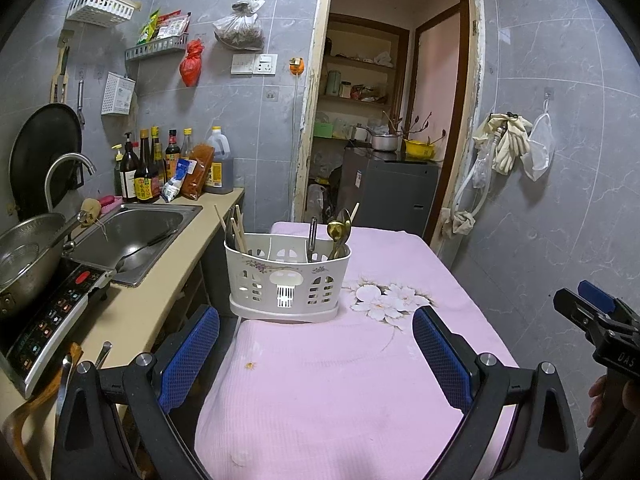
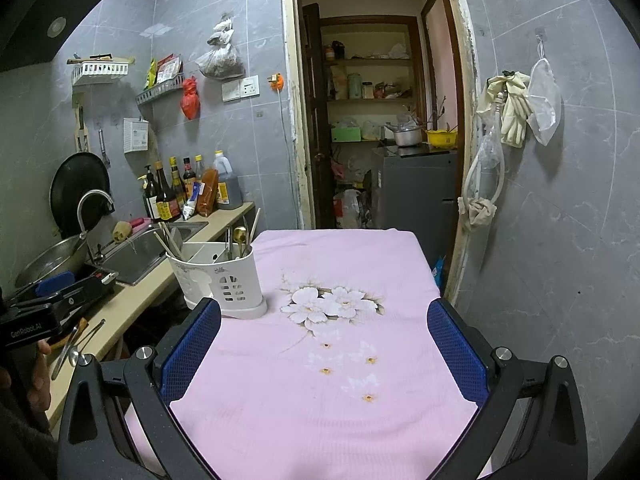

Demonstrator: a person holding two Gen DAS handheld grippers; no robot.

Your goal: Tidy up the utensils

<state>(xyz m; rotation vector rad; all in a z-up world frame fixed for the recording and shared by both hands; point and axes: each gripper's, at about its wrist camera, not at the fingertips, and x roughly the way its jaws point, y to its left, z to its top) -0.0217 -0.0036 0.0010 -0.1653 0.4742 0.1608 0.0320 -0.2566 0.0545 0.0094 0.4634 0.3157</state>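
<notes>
Holding both tongs over the pink cloth (image 1: 340,380) that covers the tabletop, I have nothing in either one. My left tongs (image 1: 316,354) stand spread wide, the blue pads (image 1: 188,356) well apart with only cloth between them. My right tongs (image 2: 324,354) are spread just as wide and likewise bare; in the left view they show at the far right edge (image 1: 592,312), off the cloth's side. The white utensil holder (image 1: 287,280) stands upright on its drip tray near the left edge of the cloth, beside the flower print (image 1: 390,298). Wooden chopsticks (image 1: 236,230) lean in its left compartment, a metal handle (image 1: 313,236) rises from the middle, and a gold spoon (image 1: 340,230) sits in the right compartment. From the right view the holder (image 2: 218,280) lies ahead and to the left of my right tongs. On the kitchen tabletop by the sink (image 1: 132,236), a few metal utensils (image 2: 74,346) lie loose next to a wooden handle.
</notes>
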